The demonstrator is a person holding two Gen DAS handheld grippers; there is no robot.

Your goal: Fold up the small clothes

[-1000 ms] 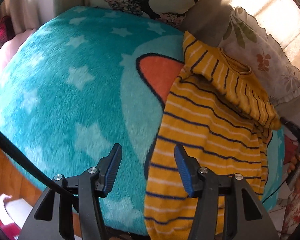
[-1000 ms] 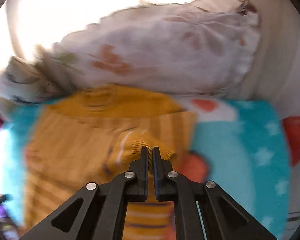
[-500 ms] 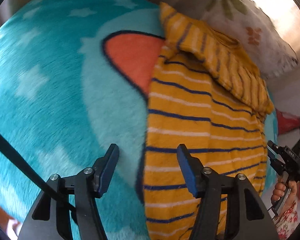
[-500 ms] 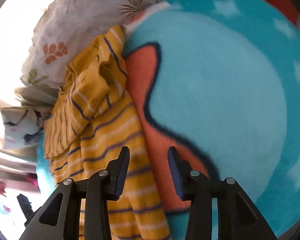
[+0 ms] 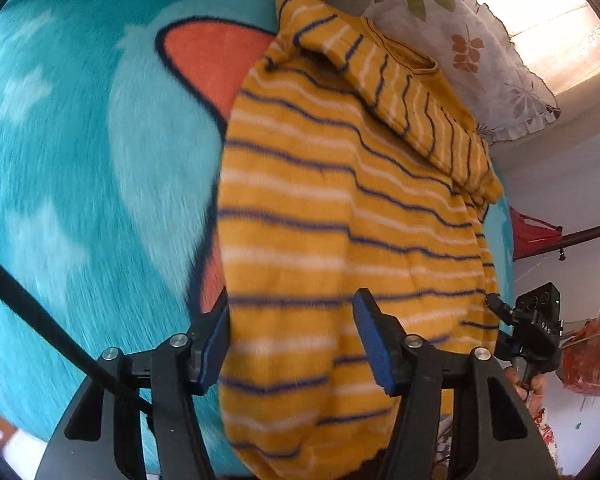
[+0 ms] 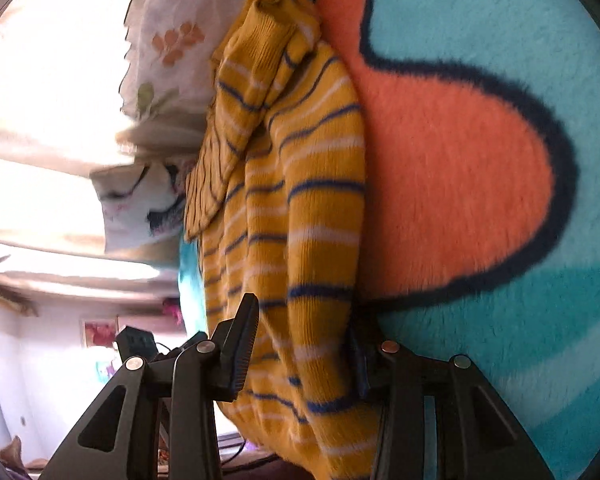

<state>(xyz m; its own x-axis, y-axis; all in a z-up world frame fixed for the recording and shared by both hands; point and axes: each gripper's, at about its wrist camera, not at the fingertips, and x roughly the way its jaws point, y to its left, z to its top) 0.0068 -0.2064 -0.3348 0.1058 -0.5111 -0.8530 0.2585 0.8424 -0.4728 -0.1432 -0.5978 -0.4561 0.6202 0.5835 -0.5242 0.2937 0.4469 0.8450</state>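
Your left gripper (image 5: 292, 344) straddles the near hem of the mustard-yellow knit sweater with navy and white stripes (image 5: 340, 216); its jaws are closing with the cloth between them, the blue pads not yet pressing. Your right gripper (image 6: 300, 356) stands spread around the hem at the sweater's other edge, also gripping nothing. The sweater stretches ahead of both, its sleeve (image 5: 412, 92) folded across the far end.

If one gripper bites before the other, or takes only the top layer, the hem will likely lift crooked and drag that sleeve out of place (the knit looks thick and slack). The plush could snag a pad too.

The sweater lies on a fluffy teal blanket with white stars and an orange patch (image 5: 72, 168); beyond it sits a white leaf-print pillow (image 5: 480, 48) under bright window light.
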